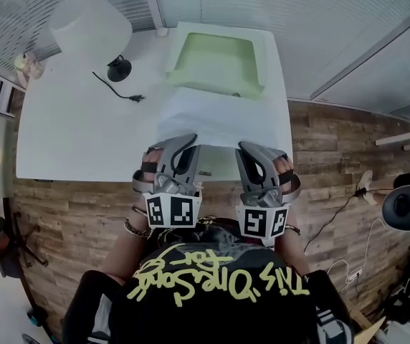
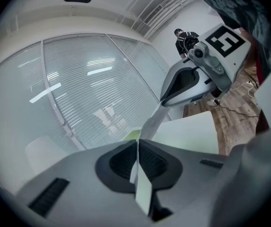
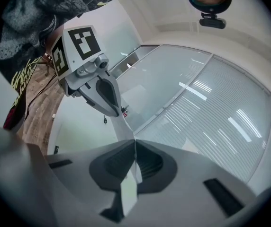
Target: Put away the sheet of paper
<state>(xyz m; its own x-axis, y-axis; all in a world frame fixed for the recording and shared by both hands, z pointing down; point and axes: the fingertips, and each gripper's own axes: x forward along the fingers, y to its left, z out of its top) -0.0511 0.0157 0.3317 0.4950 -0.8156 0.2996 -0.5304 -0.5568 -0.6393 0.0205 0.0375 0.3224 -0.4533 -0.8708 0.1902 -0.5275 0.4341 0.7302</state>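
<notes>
A white sheet of paper (image 1: 208,117) hangs stretched over the white table (image 1: 76,135), its far edge by the pale green tray (image 1: 178,57). My left gripper (image 1: 186,140) is shut on the sheet's near left corner and my right gripper (image 1: 248,147) on its near right corner. In the left gripper view the jaws (image 2: 137,151) pinch the paper's edge (image 2: 151,123), which runs across to the right gripper (image 2: 192,79). The right gripper view shows its jaws (image 3: 134,153) closed on the paper (image 3: 125,126), with the left gripper (image 3: 97,86) opposite.
A white lampshade (image 1: 90,24) stands at the table's back left, with a black base (image 1: 119,69) and cable plug (image 1: 135,97) beside it. Blinds cover a glass wall beyond the table. Wood floor lies around; a black chair (image 1: 406,206) and cables sit at right.
</notes>
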